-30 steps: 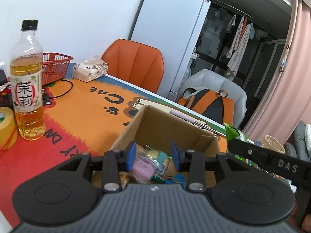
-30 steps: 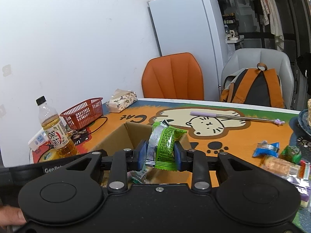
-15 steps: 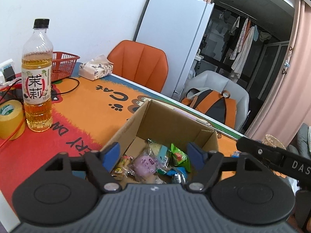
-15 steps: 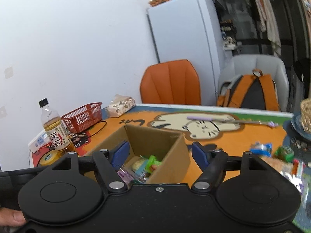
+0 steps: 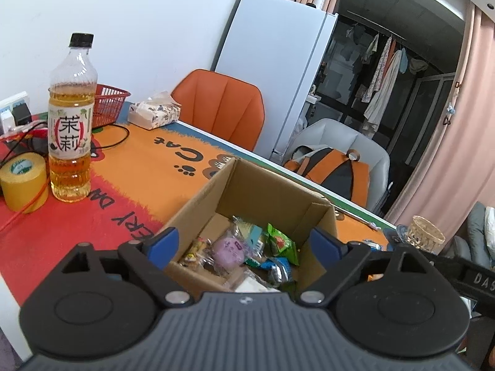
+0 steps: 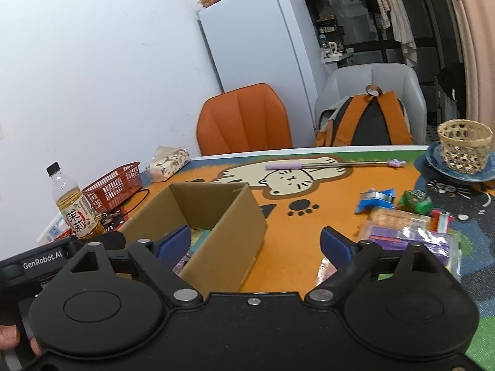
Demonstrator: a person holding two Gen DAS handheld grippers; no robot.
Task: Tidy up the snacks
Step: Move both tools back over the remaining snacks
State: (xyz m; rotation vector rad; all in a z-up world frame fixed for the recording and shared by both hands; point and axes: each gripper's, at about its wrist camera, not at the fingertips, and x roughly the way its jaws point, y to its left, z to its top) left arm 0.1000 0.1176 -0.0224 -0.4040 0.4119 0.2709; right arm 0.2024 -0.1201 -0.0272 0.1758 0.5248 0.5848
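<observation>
Snacks [image 5: 244, 247] in cardboard box [image 5: 266, 191] below left tool [image 5: 244, 244], both tools' jaws just opened, empty

Open cardboard box [image 5: 263, 191] holding mixed snack packets [image 5: 247, 247], more snack packets [image 6: 405, 222] loose on mat

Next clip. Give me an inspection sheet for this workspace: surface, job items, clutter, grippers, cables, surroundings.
Surface: table under a cat-print mat.
Job's things: open cardboard box holding wrapped snacks; more loose snacks lie on the mat to its right.
Clutter: tea bottle, yellow tape roll, red basket, tissue pack, wicker cup, purple-handled stick.
Grippers: left gripper and right gripper have just been opening; nothing between the jaws.
Cables: black cable, orange cable.
Surroundings: orange chair, backpack on a grey chair, white fridge.
</observation>
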